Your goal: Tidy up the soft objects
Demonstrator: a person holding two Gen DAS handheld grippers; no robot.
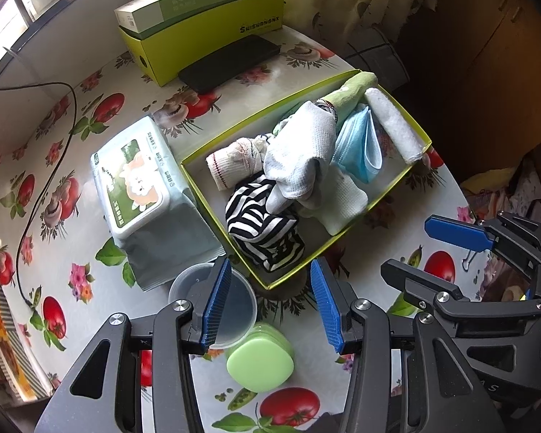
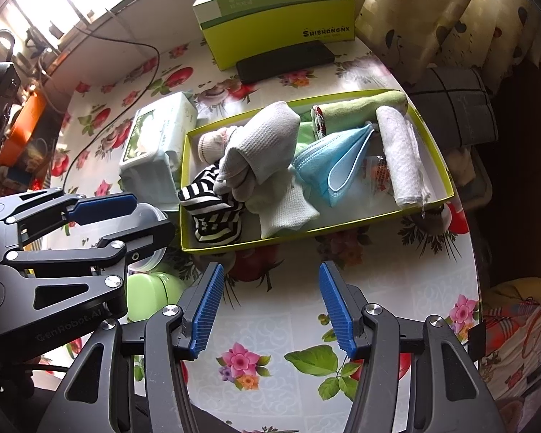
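Soft items, among them a striped black-and-white cloth (image 1: 263,231), white socks (image 1: 299,151), a blue face mask (image 1: 357,148) and a rolled white towel (image 1: 393,122), fill a shallow yellow-green box (image 1: 205,195) on the flowered table (image 2: 270,324), while the left gripper (image 1: 270,306) and right gripper (image 2: 270,310) hover just short of it, jaws parted and empty.

Each black, matte plastic two-finger left gripper (image 1: 270,303) and right gripper (image 2: 268,310) carries ribbed blue pads (image 2: 337,310) on jaws, silver round screws (image 2: 373,308) at the linkage pivots, and faint grey lettering.
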